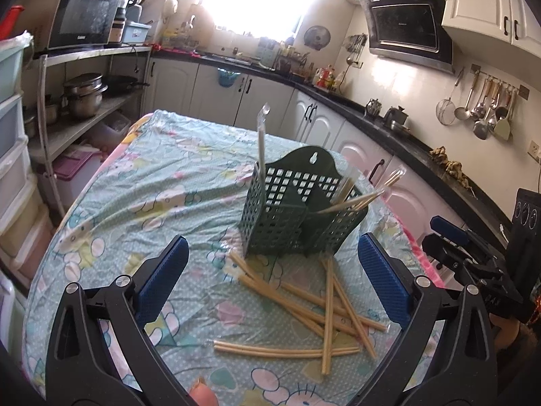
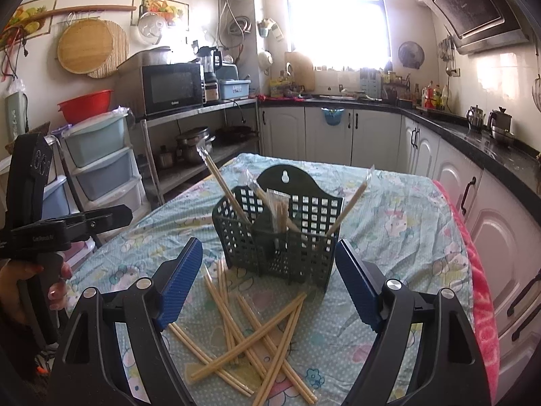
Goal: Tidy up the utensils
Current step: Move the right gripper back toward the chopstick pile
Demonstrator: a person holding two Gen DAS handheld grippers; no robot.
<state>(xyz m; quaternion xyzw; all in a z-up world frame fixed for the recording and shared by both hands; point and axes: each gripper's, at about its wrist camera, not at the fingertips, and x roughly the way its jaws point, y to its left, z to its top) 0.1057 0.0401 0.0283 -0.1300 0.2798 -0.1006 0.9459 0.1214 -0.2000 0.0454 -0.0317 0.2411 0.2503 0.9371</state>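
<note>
Left gripper (image 1: 272,282): jaws spread wide, nothing between the blue pads (image 1: 162,279). It hangs above the table, over the patterned tablecloth (image 1: 142,182).

Right gripper (image 2: 268,282): jaws likewise wide apart, nothing held. In the left wrist view it shows at the far right edge of the table, apart from the left gripper.

Green utensil holder (image 1: 297,209): a perforated plastic basket with a tall back plate and hanging hole, standing upright on the cloth straight ahead of both grippers, just beyond the fingertips. Wrapped chopsticks already stand in it: in the right wrist view one pair (image 2: 223,186) leans out toward the left, one pair (image 2: 351,208) leans toward the right, and a few stand in the middle compartment.

Loose chopsticks (image 1: 324,308): a crossed heap of clear-wrapped pairs lying flat on the cloth, between the holder and the grippers, partly under the open jaws of each. In the left wrist view one pair (image 1: 284,350) lies crosswise nearest that gripper; the far ends of others touch or nearly touch the foot of the holder.

Counter (image 1: 416,142) with cabinets runs behind the table.
</note>
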